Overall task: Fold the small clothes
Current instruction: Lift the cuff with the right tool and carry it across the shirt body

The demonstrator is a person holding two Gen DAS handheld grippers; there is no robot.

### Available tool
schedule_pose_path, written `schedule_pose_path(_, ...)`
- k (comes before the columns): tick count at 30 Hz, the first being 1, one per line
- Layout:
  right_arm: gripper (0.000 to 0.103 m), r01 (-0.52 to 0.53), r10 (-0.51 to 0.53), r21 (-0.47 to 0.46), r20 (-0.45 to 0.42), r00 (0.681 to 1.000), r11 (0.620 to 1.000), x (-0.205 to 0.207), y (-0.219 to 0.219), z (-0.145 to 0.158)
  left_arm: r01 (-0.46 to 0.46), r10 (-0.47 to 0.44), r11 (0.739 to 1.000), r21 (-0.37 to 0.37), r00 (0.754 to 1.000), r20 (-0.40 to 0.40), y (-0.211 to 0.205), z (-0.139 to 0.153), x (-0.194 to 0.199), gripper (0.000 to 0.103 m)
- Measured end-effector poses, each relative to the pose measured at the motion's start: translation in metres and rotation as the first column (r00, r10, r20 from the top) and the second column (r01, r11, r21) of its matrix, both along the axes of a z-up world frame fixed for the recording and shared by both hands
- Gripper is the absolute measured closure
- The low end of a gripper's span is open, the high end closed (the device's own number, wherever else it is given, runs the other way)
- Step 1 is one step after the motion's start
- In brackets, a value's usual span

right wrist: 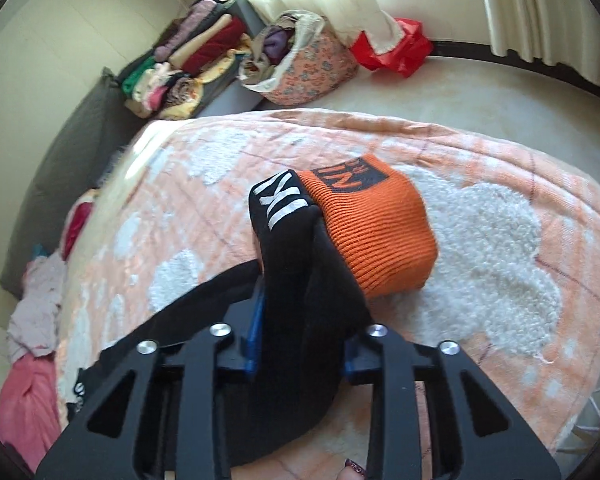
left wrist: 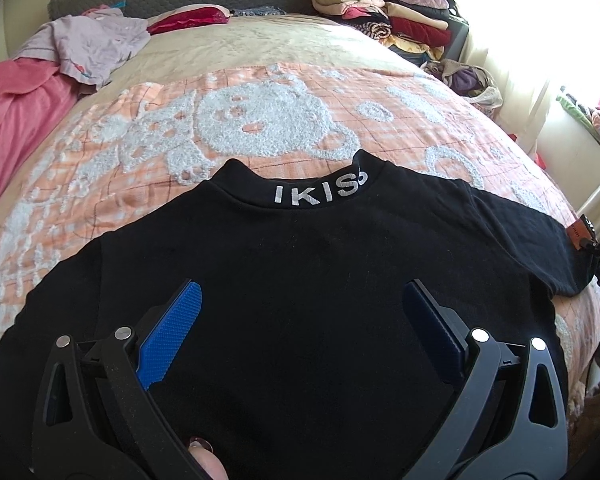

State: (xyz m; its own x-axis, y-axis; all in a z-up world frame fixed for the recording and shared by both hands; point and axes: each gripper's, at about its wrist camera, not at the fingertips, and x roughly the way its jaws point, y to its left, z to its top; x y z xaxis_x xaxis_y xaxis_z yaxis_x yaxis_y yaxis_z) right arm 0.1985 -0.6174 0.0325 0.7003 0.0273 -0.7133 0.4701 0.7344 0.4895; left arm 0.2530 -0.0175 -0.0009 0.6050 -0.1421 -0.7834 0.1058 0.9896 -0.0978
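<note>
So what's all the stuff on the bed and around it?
black shirt: one, black with white collar letters and an orange cuff, spread on the bed
bedspread: one, peach with white fluffy shapes
loose clothes: pink and lilac heap, far bed corner
folded clothes: many-coloured stack beside the bed
floral bag: one, on the floor
red bag: one, by the curtain
left hand-held gripper: open above the shirt
right hand-held gripper: shut on the sleeve
</note>
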Motion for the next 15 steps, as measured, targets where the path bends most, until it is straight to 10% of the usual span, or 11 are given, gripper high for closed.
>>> schedule_pose_path(15, 0.085, -0.268, 0.264, -0.009, 0.199, 0.944, 0.963, -0.002, 0.1, 0.086, -0.041, 0.041, 0.998, -0.044, 0.999, 0.017, 0.019, 0.026, -0.026, 0.008)
